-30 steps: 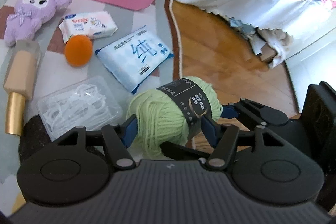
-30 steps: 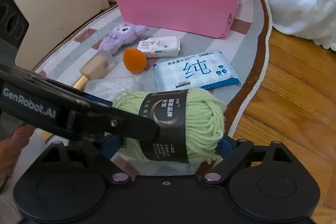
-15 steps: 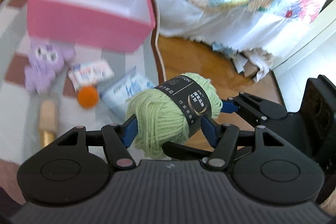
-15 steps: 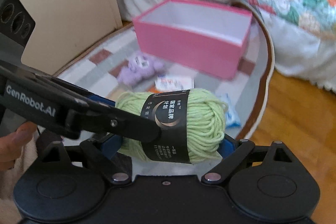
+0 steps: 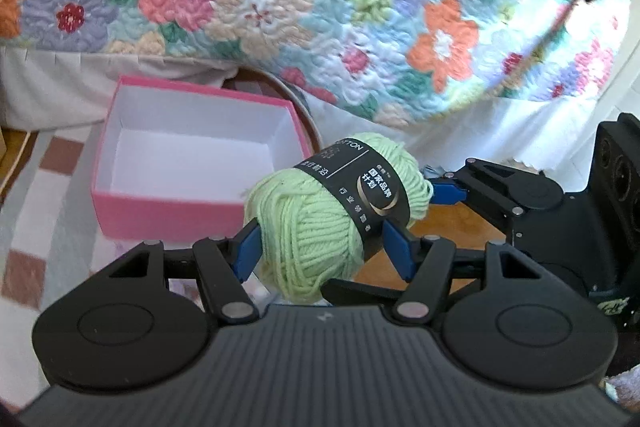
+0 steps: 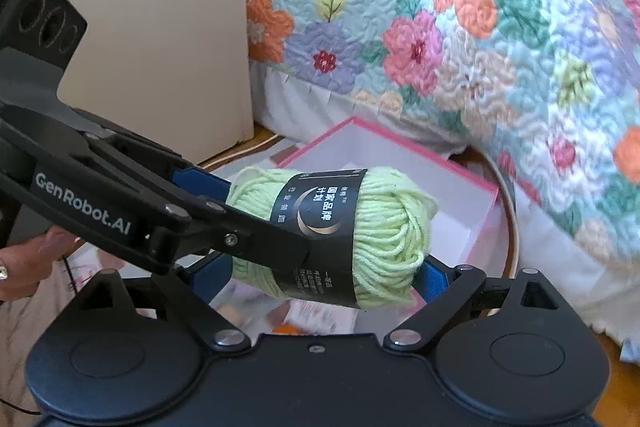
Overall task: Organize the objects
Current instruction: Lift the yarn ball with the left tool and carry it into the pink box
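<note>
- The yarn (image 5: 332, 215) is held in the air by both grippers at once, near the pink box (image 5: 160, 205) and a little above its rim.
- The left gripper (image 5: 320, 247) is closed on the middle of the skein, its blue pads (image 5: 248, 251) pressed into the wool at each side of the black label (image 5: 360, 195).
- The right gripper (image 6: 320, 267) is set wide along the length of the skein, one pad at each end; it looks like a light grip.
- The box is seen empty and open, so the yarn is probably to be placed inside it.
- The skein should be brought fully over the white floor of the box before it is lowered.
- Both grips should be released only when the wool rests on the floor, since a round skein may roll.
- The box wall should not be pushed by the fingers, because the box seems light.
</note>
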